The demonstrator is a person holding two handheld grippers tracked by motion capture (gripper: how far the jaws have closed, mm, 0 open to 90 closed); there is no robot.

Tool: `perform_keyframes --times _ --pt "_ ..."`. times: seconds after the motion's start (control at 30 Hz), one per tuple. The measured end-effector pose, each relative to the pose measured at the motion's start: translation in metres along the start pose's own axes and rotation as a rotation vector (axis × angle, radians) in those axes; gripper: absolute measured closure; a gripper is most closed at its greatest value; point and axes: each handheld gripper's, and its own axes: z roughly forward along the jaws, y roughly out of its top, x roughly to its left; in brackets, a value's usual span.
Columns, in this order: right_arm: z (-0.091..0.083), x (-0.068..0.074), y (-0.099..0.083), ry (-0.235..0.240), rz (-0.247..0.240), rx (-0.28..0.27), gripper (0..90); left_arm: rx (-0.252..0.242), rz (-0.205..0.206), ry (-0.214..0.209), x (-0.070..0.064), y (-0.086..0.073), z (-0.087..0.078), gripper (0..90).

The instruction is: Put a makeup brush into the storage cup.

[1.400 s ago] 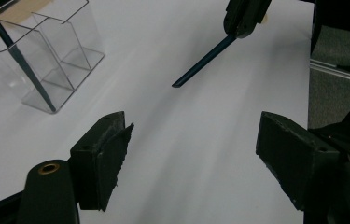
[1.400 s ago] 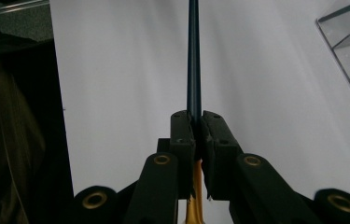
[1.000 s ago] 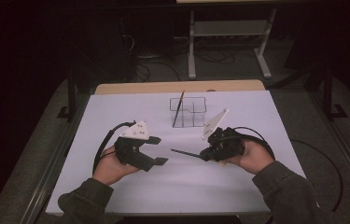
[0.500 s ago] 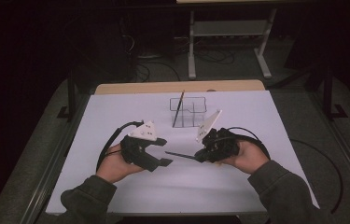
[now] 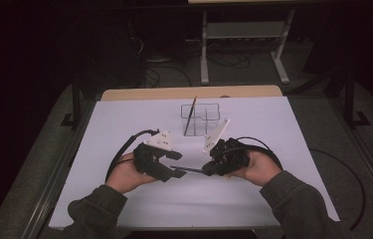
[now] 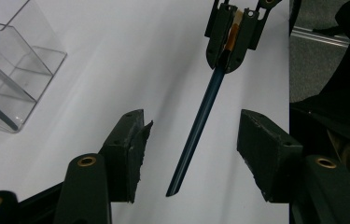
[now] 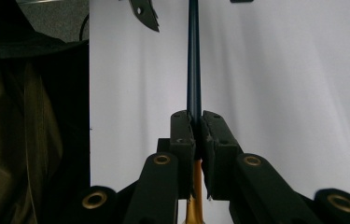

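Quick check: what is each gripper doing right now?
Left gripper: open, jaws either side of the blue stick.
Right gripper: closed on the blue stick.

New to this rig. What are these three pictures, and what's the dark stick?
No robot: a person holds a two-jaw hand tool in each hand at a white table. One picture looks down from above; the other two come from cameras riding on each tool. The right gripper has its jaws shut on a thin dark blue stick, perhaps a brush handle. Its free end points between the left gripper jaws, which stand open and clear of it. Behind stands a clear plastic holder with another stick leaning in it.
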Motion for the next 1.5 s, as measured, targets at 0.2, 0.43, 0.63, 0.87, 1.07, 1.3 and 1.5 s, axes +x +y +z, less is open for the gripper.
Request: perform_keyframes --times 0.2,0.43,0.63,0.87,1.07,1.3,1.5 --pt "0.002 0.002 0.004 0.016 -0.013 0.002 82.9 0.005 0.003 -0.046 0.001 0.000 0.001 48.8" --pt "0.004 0.004 0.007 0.026 -0.025 0.002 82.9 0.027 0.026 -0.067 0.001 0.000 0.004 54.2" --pt "0.005 0.005 0.010 0.033 -0.040 0.005 82.9 0.050 0.035 -0.096 0.001 0.000 0.008 58.8" --pt "0.008 0.005 0.011 0.040 -0.045 0.008 82.9 0.074 0.036 -0.111 0.001 -0.001 0.010 64.6" --pt "0.009 0.006 0.013 0.045 -0.052 0.013 82.9 0.079 0.038 -0.120 0.000 0.000 0.011 68.7" --pt "0.010 0.006 0.015 0.050 -0.065 0.014 82.9 0.096 0.054 -0.127 -0.002 0.000 0.013 73.1" --pt "0.011 0.007 0.017 0.058 -0.076 0.013 82.9 0.110 0.063 -0.131 -0.002 0.000 0.013 78.5"
